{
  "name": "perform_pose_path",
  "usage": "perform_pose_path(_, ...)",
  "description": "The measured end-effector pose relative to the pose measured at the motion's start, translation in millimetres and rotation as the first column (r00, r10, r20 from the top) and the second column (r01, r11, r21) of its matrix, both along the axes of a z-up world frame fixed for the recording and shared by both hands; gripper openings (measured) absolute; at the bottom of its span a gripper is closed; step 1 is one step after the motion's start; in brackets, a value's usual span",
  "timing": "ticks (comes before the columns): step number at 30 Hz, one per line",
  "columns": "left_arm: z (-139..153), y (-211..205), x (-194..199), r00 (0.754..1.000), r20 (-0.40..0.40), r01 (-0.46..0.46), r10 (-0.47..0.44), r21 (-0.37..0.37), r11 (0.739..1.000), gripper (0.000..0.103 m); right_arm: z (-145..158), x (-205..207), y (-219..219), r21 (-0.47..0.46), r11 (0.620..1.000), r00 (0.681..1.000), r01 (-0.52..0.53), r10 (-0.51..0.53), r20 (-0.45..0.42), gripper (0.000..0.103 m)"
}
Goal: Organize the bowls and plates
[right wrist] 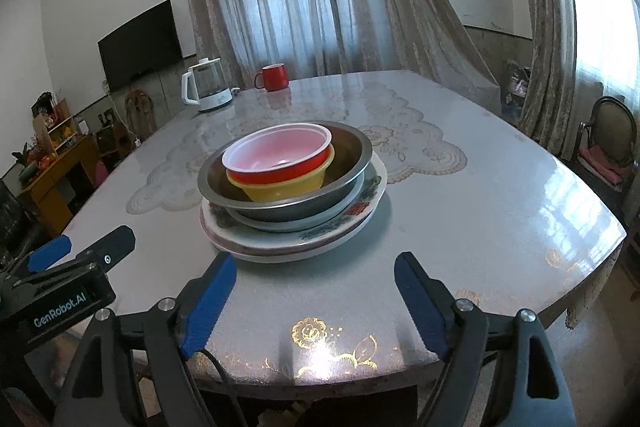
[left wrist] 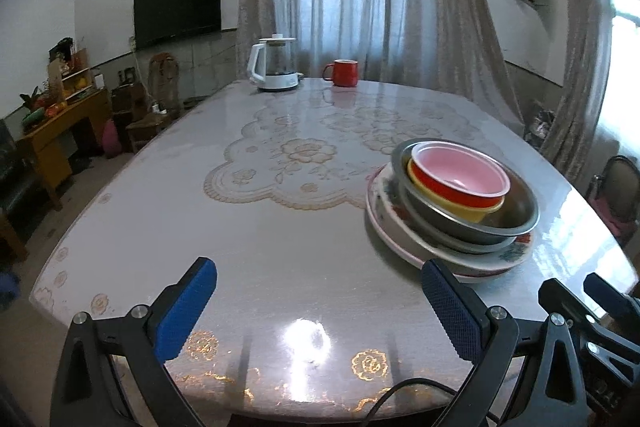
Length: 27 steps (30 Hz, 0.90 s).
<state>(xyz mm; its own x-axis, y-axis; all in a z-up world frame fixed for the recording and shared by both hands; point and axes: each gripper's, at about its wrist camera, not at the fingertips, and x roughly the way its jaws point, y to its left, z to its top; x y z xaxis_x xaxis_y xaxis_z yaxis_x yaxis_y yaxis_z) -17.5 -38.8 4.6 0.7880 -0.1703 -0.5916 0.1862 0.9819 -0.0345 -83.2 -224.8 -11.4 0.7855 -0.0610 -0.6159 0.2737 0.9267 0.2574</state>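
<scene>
A stack is seen on the surface (right wrist: pixel 500 187): a red bowl (right wrist: pixel 280 157) nested in a yellow bowl (right wrist: pixel 286 187), inside a metal bowl (right wrist: pixel 348 163), on what appear to be two flowered plates (right wrist: pixel 360 213). The right hand-held gripper (right wrist: pixel 316 301) is held wide and empty just short of the plates, and the left hand-held gripper (left wrist: pixel 320 307) is likewise spread wide with nothing between its jaws. A kettle (right wrist: pixel 206 87) and a red mug (right wrist: pixel 274 77) are set at the far edge, well apart from the stack, with nothing placed between gripper and plates.

Red bowl (right wrist: pixel 280 157) with pale pink inside, nested in yellow bowl (right wrist: pixel 286 187), centre of frame. Grey metal basin (right wrist: pixel 352 155). White plates (right wrist: pixel 368 205) with red and green flower print. Red mug (right wrist: pixel 274 77), white kettle (right wrist: pixel 206 87) at upper left. Grey glossy tablecloth (right wrist: pixel 460 219), lace floral pattern, gold flowers at lower edge. Blue gripper pads (right wrist: pixel 208 307).
</scene>
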Motion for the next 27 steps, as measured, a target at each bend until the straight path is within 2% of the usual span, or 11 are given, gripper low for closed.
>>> perform_pose_path(27, -2.7, -0.8, 1.9, 1.0, -0.023, 0.015, -0.014, 0.011, 1.0, 0.103, -3.7, 4.7, 4.6, 0.011, 1.0, 1.0, -0.022, 0.022, -0.021, 0.083)
